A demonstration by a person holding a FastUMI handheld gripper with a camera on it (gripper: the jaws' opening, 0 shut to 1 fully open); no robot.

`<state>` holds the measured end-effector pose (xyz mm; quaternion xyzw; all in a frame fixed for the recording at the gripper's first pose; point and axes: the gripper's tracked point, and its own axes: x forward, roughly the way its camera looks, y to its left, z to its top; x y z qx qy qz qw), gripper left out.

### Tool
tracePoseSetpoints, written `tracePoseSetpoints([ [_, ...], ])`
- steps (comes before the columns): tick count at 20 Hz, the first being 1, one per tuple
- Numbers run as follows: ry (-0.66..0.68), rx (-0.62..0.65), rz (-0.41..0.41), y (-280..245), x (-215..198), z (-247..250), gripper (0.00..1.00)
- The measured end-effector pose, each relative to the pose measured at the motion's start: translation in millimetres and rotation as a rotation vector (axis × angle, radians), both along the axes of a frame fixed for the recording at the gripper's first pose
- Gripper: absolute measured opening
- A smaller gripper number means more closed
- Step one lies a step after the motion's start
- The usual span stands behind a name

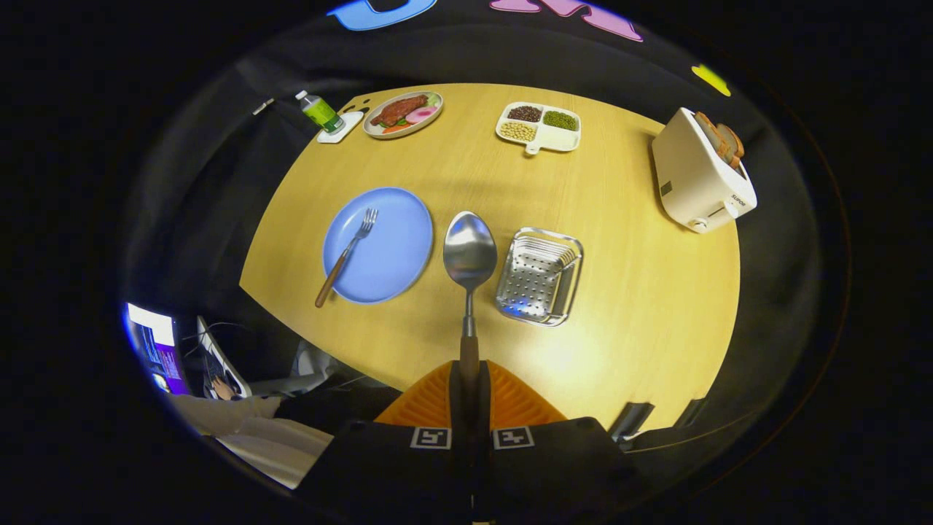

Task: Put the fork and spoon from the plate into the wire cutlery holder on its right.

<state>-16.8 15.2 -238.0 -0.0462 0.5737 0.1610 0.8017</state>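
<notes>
The gripper [469,390] is clamped on the wooden handle of the spoon [470,255], both orange fingers [430,401] pressing it, its bowl raised above the surface [627,292] between the plate [390,255] and the holder [539,275]. The fork [347,255] lies on the blue plate, handle over the near rim. Beyond stand a toaster [700,175], a divided dish [539,127] and a food plate [403,114].

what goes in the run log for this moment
tongs shut on spoon | fork on blue plate | cutlery holder empty
</notes>
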Motion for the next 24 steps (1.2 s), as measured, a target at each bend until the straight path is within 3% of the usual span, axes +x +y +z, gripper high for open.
tracePoseSetpoints([
  [9, 0.213, -0.112, 0.106, -46.8, 22.0, -32.8, 0.06],
  [17, 0.337, -0.120, 0.066, -44.7, 40.1, -54.5, 0.07],
  [24, 0.337, -0.119, 0.078, -42.8, 36.8, -49.5, 0.12],
])
